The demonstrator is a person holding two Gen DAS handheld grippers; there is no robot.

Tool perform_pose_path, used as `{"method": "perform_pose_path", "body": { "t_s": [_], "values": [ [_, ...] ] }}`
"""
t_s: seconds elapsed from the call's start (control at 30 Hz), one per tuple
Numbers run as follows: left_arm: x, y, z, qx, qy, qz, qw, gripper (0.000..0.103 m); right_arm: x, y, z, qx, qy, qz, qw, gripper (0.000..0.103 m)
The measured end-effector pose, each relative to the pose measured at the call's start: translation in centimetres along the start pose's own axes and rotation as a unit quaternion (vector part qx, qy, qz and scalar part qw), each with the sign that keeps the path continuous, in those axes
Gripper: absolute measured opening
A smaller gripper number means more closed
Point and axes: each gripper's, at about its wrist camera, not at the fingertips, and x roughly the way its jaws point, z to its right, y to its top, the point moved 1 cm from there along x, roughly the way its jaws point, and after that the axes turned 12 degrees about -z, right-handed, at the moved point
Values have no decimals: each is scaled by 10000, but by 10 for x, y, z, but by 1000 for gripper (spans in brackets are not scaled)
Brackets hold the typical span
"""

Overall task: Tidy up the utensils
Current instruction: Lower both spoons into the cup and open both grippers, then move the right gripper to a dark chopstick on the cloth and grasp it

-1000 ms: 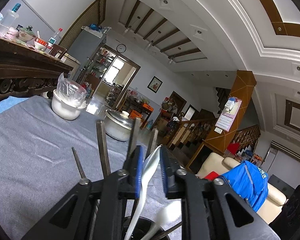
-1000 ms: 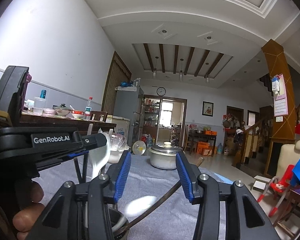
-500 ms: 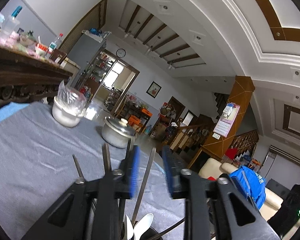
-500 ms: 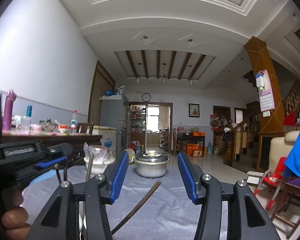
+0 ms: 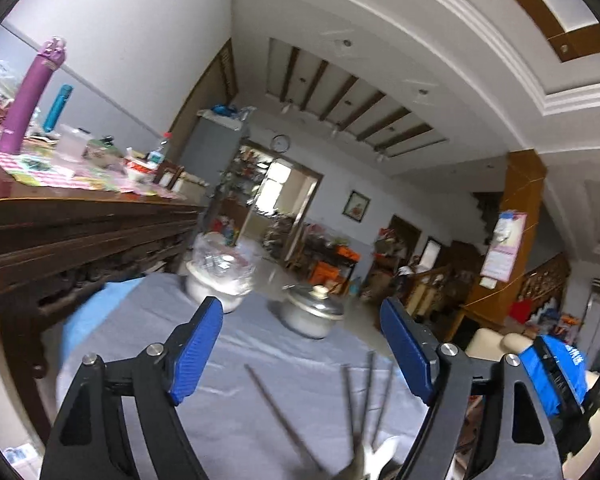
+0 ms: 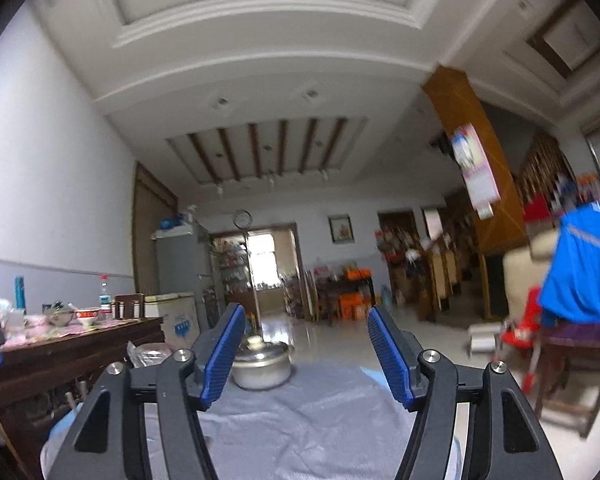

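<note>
My left gripper [image 5: 302, 322] has its 2 blue pads spread wide, nothing between them; it hangs above the grey tablecloth [image 5: 148, 320]. My right gripper [image 6: 306, 332] is likewise spread wide and holds nothing.

Left wrist view, left to right: a dark carved wooden sideboard [image 5: 80, 232] runs along the left, with a purple bottle [image 5: 32, 96] and a teal bottle [image 5: 57, 106] standing on it among blurred clutter. On the cloth, a white bowl covered with clear plastic film [image 5: 220, 276] sits just beyond my left pad [image 5: 198, 350]. To its right stands a lidded steel pot [image 5: 312, 312], near the bowl but apart from it. Closer to me, thin utensil handles [image 5: 364, 400] rise from the bottom edge of the frame, 1 of them leaning off to the left, with the pale bowl of a spoon [image 5: 382, 456] among them. Whatever holds them is cut off by the frame. They stand between my 2 fingers in the picture but below them, untouched. A blue garment [image 5: 556, 368] lies on a cream sofa at far right.

Right wrist view, left to right: the sideboard [image 6: 80, 344], then the pot [image 6: 262, 366] partly behind my left pad [image 6: 224, 354], then the cloth [image 6: 300, 420] running under the fingers. A red chair [image 6: 528, 332] and the blue garment [image 6: 584, 264] are blurred at right.
</note>
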Motion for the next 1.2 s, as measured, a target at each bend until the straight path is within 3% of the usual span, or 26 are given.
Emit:
{"method": "perform_pose_path", "body": {
  "t_s": [0.2,0.37,0.57,0.67,0.8,1.0,1.2],
  "values": [
    [24,-13,-22,-191,507,-585,9968,83,28,-5,40,481,-262,-770,9955,68],
    [50,-29,-37,-219,924,-1137,9890,83,51,-21,67,682,-321,-1412,9871,68],
    [74,-46,-48,-180,1302,-1674,9771,83,109,-54,69,409,335,-2550,9655,68],
    [83,-51,-52,-89,1463,-1834,9721,83,151,-72,63,93,841,-3207,9434,68],
    [93,-55,-59,17,1642,-2045,9650,83,212,-92,45,-42,1559,-4090,8991,67],
    [107,-54,-67,71,1761,-2229,9588,83,267,-119,-23,-573,2426,-4749,8440,65],
    [122,-52,-75,66,1801,-2387,9542,83,303,-144,-93,-1144,3070,-5129,7935,42]
  ]
}}
